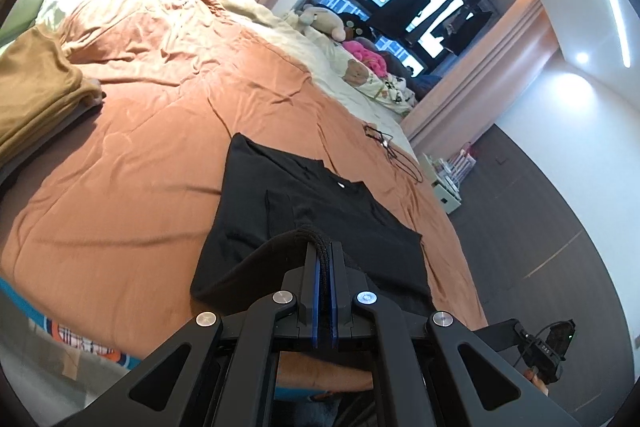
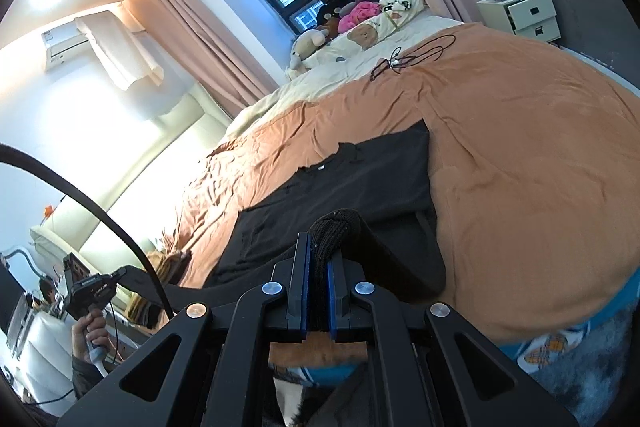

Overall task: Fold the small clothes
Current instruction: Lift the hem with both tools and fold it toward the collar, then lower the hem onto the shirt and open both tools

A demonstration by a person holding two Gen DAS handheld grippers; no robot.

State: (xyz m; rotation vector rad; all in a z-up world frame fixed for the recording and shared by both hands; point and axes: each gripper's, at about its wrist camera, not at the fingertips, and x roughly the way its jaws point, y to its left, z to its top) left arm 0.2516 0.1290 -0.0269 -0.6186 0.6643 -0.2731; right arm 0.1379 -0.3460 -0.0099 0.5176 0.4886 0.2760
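A black shirt (image 1: 320, 211) lies spread on the orange bedspread (image 1: 160, 131), its white neck label facing up. My left gripper (image 1: 324, 251) is shut on the shirt's near hem, bunched between the blue pads and lifted a little. In the right wrist view the same black shirt (image 2: 360, 179) lies on the bedspread (image 2: 520, 155). My right gripper (image 2: 320, 255) is shut on the other near corner of the hem, which bulges out above the fingertips. Both hold the hem above the bed's near edge.
A folded tan garment (image 1: 36, 91) sits at the left on the bed. A black cable (image 1: 392, 151) lies beyond the shirt. Plush toys and pillows (image 1: 344, 39) fill the bed's far end. A white nightstand (image 2: 528, 15) stands beside the bed.
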